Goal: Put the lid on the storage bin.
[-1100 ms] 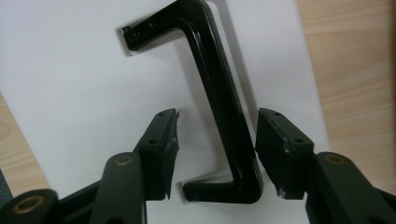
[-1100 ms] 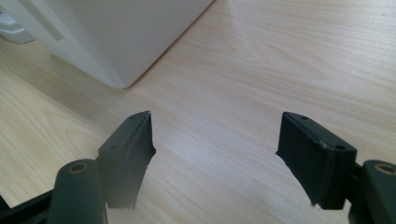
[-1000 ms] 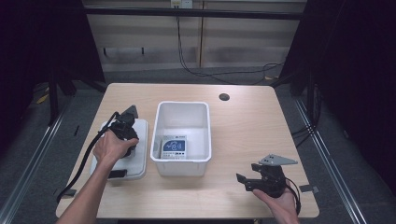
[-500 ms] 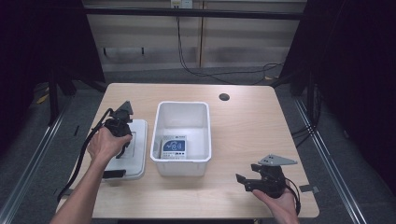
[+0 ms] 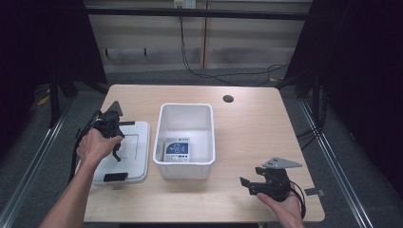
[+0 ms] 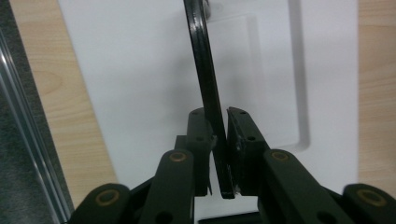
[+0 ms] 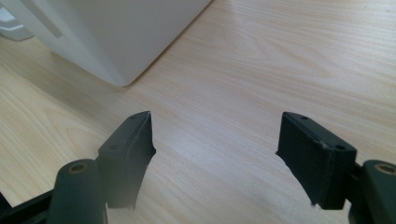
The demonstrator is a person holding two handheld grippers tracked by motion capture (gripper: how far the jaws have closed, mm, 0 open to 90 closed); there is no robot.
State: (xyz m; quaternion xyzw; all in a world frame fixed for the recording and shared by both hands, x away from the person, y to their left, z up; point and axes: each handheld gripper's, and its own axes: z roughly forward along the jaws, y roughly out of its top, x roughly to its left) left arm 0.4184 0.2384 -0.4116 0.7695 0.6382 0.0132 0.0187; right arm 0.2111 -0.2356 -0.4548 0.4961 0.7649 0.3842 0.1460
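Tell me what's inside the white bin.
The white bin holds a flat blue-and-white printed packet, lying near its front wall. The rest of the floor looks bare. Anything under the packet is covered, and its print is too small to read.

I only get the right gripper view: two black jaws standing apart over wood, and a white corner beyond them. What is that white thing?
Observer: It's the corner of an open white bin in the middle of the table, and a blue-and-white card lies inside it.
Operator: And the other hand?
Observer: The left gripper is over a flat white lid that lies left of the bin.
Operator: Is it holding anything?
Observer: Yes. In the left gripper view its jaws have just been closing and now pinch a thin black strip that stands on edge above the lid.
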